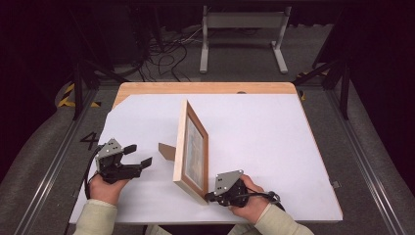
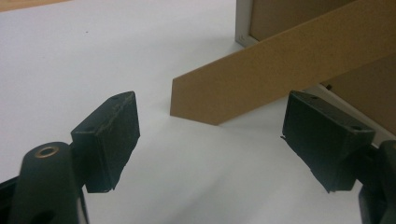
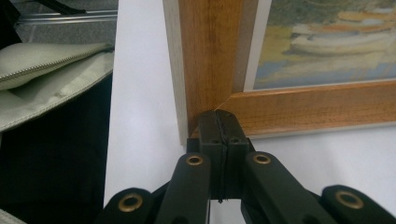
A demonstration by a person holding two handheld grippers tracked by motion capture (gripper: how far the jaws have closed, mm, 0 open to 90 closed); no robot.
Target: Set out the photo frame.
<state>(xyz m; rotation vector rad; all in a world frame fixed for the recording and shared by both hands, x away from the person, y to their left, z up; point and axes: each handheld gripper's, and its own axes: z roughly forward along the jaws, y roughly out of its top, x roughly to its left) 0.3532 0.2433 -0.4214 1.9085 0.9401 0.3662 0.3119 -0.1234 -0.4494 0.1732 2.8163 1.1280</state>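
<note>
Picture frame [image 1: 192, 151] stands upright; our left gripper [image 1: 138, 155] gapes wide, our right gripper [image 1: 209, 197], jaws pressed together, seemingly touches its corner.

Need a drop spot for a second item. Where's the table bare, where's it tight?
Bare: the wide stretch right of the picture frame out to the table edge, and the far-left area behind the left gripper. Tight: the near strip, where the cardboard stand sits before the open left gripper and the shut right gripper meets the frame's corner.

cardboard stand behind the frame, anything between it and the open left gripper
Nothing visible: bare white table lies between the open left gripper and the cardboard stand propping the picture frame.
</note>
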